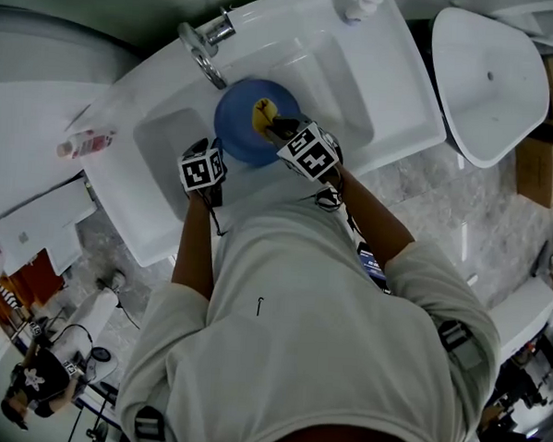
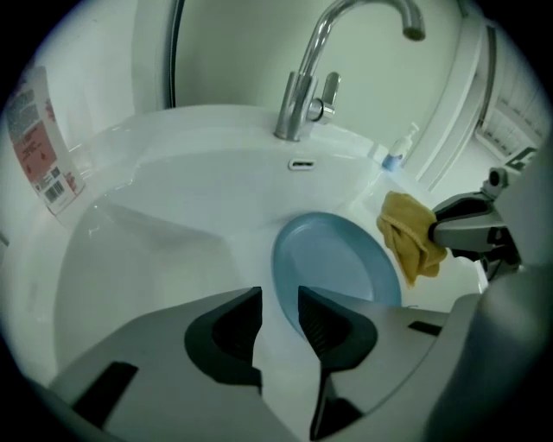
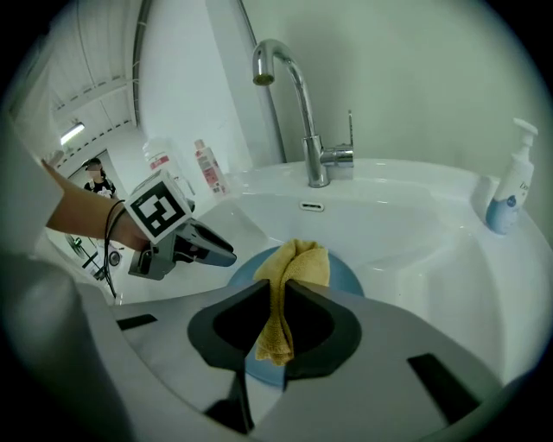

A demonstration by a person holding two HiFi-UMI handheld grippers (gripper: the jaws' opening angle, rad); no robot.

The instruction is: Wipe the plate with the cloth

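left claw (image 2: 278,302) released, empty | right claw (image 3: 276,289) clenched on yellow cloth (image 3: 301,259) | blue plate (image 2: 333,263) in sink (image 2: 173,198) | cloth beside plate rim, not wiping | progress unclear, probably wiping left

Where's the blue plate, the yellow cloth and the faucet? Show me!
blue plate (image 2: 333,263): left gripper view, on its flat middle.
yellow cloth (image 3: 302,263): right gripper view, on the bunched part beyond the jaws.
faucet (image 2: 294,112): left gripper view, on its upright metal body.
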